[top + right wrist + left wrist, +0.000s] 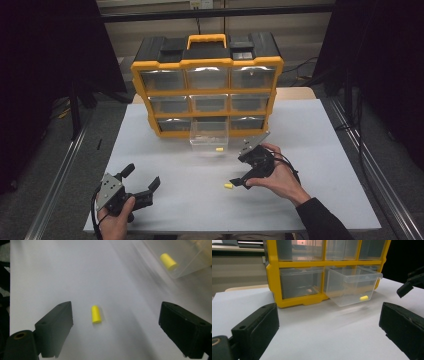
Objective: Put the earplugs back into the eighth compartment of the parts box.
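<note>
A small yellow foam plug (228, 186) lies on the white table, just left of my right gripper (241, 182). In the right gripper view the plug (96, 314) rests on the table between the wide-open jaws of the right gripper (116, 308), nearer the left one, untouched. A second yellow plug (218, 149) (169, 261) sits inside a clear drawer (209, 136) pulled out from the bottom row of a yellow and black organizer (207, 82). My left gripper (142, 177) rests open at the table's front left, holding nothing, and faces the drawer (352, 285).
The organizer stands at the back middle of the white table (320, 150), its other drawers pushed in. A small pale piece (309, 290) lies in the bottom drawer left of the open one. The right gripper's jaw tip (409, 285) reaches into the left gripper view.
</note>
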{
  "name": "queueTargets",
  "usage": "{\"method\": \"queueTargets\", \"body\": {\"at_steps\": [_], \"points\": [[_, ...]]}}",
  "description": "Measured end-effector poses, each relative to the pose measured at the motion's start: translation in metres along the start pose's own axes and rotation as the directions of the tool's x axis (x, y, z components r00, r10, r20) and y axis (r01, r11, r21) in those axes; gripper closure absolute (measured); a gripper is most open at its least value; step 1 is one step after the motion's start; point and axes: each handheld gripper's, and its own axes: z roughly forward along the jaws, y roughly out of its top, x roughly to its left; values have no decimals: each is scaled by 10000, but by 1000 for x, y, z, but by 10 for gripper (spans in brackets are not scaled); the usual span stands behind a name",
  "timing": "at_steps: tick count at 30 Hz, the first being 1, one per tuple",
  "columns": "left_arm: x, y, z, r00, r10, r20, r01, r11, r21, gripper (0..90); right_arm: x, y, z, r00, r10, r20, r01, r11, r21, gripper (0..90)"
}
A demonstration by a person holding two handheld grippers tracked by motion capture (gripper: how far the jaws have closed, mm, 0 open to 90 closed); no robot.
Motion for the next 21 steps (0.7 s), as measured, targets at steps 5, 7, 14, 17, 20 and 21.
{"method": "queueTargets", "body": {"at_steps": [5,7,14,17,20,21], "points": [[0,0,0,10000,46,0,-46,10000,-13,28,1,3,10,9994,-177,-286,192,9983,551,195],[-1,0,1,10000,-47,23,47,10000,-37,27,1,5,13,9993,-233,-293,254,9970,731,200],[0,0,0,10000,26,4,-26,10000,20,28,4,12,21,9978,-475,-471,533,9902,1294,337],[0,0,0,10000,24,11,-24,10000,-4,28,5,12,26,9972,-610,-439,673,9848,1604,362],[0,0,0,10000,5,10,-5,10000,0,28,7,12,30,9950,-760,-651,870,9784,1874,423],[0,0,0,10000,30,8,-30,10000,23,28,8,13,31,9945,-812,-666,928,9762,1959,430]]}}
